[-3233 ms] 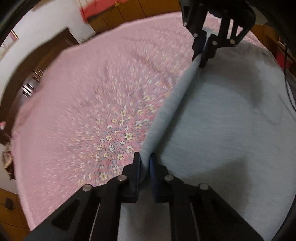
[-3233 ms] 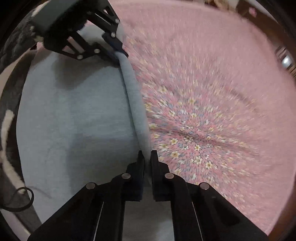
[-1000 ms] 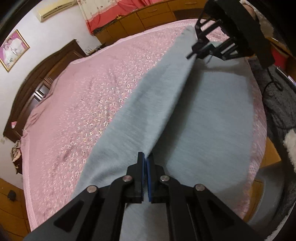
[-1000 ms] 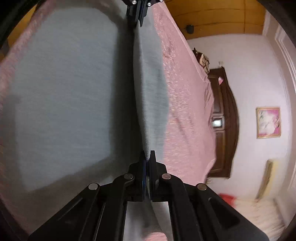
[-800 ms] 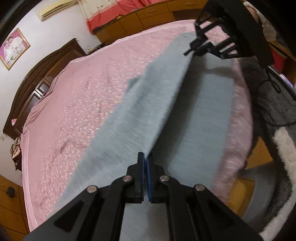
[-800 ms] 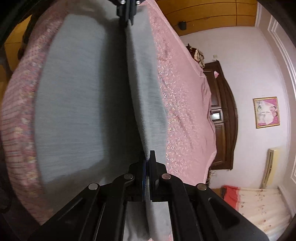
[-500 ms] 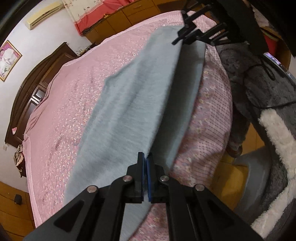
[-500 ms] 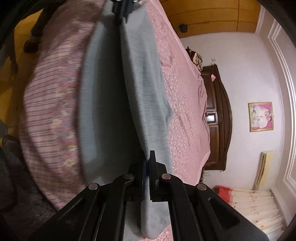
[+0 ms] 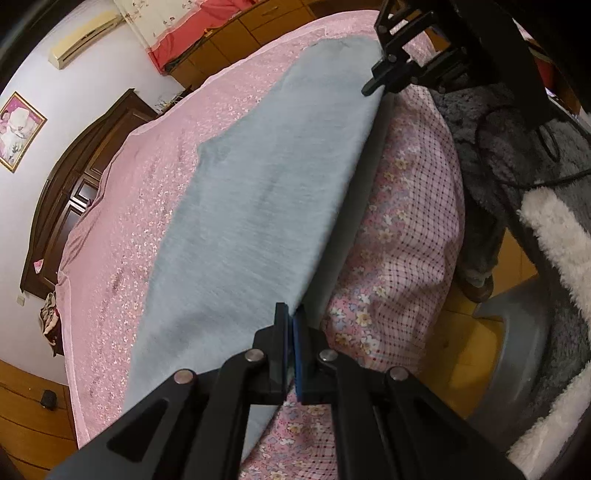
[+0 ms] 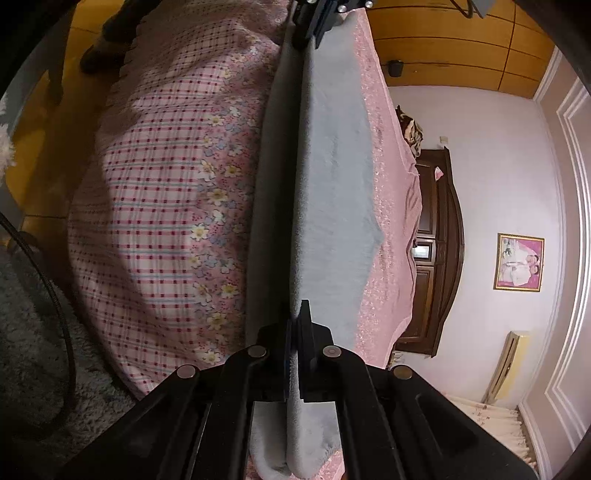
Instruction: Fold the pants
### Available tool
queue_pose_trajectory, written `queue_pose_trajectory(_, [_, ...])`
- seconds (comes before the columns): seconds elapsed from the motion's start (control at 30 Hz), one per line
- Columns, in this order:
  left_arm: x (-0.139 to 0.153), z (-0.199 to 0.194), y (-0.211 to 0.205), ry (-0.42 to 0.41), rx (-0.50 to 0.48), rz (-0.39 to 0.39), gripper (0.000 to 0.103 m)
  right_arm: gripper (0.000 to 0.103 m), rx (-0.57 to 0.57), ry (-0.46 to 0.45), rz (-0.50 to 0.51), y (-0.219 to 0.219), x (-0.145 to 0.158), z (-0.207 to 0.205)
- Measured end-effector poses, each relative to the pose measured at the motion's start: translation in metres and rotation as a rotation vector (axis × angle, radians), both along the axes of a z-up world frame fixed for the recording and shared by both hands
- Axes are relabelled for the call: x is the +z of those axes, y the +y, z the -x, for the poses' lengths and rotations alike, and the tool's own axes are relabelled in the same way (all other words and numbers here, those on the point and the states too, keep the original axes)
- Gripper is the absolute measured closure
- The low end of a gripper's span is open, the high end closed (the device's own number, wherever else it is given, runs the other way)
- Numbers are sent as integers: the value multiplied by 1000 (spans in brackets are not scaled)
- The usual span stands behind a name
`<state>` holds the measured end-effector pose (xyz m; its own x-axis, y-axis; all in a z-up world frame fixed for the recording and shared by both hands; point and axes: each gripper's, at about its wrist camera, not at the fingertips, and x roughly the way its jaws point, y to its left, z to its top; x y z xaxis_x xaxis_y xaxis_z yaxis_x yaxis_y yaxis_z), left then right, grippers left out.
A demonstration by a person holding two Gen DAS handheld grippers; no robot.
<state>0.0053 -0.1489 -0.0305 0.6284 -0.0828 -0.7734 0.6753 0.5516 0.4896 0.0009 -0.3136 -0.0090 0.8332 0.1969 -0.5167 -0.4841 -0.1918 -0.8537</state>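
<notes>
The grey pants (image 9: 266, 206) stretch taut between both grippers along the near edge of a bed covered in pink. My left gripper (image 9: 291, 319) is shut on one end of the cloth's edge. In its view the right gripper (image 9: 373, 88) pinches the far end. In the right wrist view my right gripper (image 10: 297, 321) is shut on the pants (image 10: 332, 184), and the left gripper (image 10: 314, 26) holds the far end at the top. One layer lies on the bed top and a narrower strip hangs over the edge.
The pink bedspread (image 9: 147, 192) fills the left; its checked floral skirt (image 9: 402, 236) drops down the side of the bed. A dark wooden headboard (image 9: 66, 192), a grey shaggy rug (image 9: 517, 147) with a black cable, a yellow floor and a grey basin (image 9: 517, 354) lie around.
Both grippers have drawn the pants toward the bed's edge. The cloth that covered the bed near the edge now hangs only as a narrow strip, and the bed skirt and floor show.
</notes>
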Motion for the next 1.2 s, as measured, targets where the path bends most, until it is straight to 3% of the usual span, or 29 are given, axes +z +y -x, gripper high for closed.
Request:
queue_pose_trajectory(0.37, [-18,4,-5,19,-32,-60,101,100,14,-8,39,-12,-23,34])
queue_pose_trajectory(0.47, [-21,0,-7,41,-15,-53,100,100,35,-50,59,-14,-32,37])
queue_pose_trajectory(0.5, [-20,0,-6,54,-1,-36,95,100,34,-49,55,-15,-34,38])
queue_pose_trajectory(0.57, [-14,0,-3,114,25,24,72,99,16,-16,15,-15,-26,40])
queue_pose_trajectory(0.6, [-7,2,0,172,44,91,54,96,-1,24,-22,-15,-19,41])
queue_pose_trajectory(0.63, [-3,2,3,196,52,130,47,90,-20,66,-75,-16,-9,42])
queue_pose_trajectory(0.7, [11,7,6,236,69,242,47,82,-75,170,-208,-20,15,40])
queue_pose_trajectory(0.77, [21,8,6,255,79,309,46,80,-193,313,-405,-32,48,24])
queue_pose_trajectory(0.93, [46,-18,-2,249,102,488,45,80,-543,450,-776,-97,100,-34])
queue_pose_trajectory(1.03, [53,-45,-11,175,155,552,40,80,-725,496,-918,-140,110,-66])
queue_pose_trajectory(1.1, [50,-67,-14,146,225,580,40,80,-843,573,-1029,-170,109,-80])
queue_pose_trajectory(1.2, [38,-91,-11,153,317,615,40,80,-970,684,-1174,-201,100,-89])
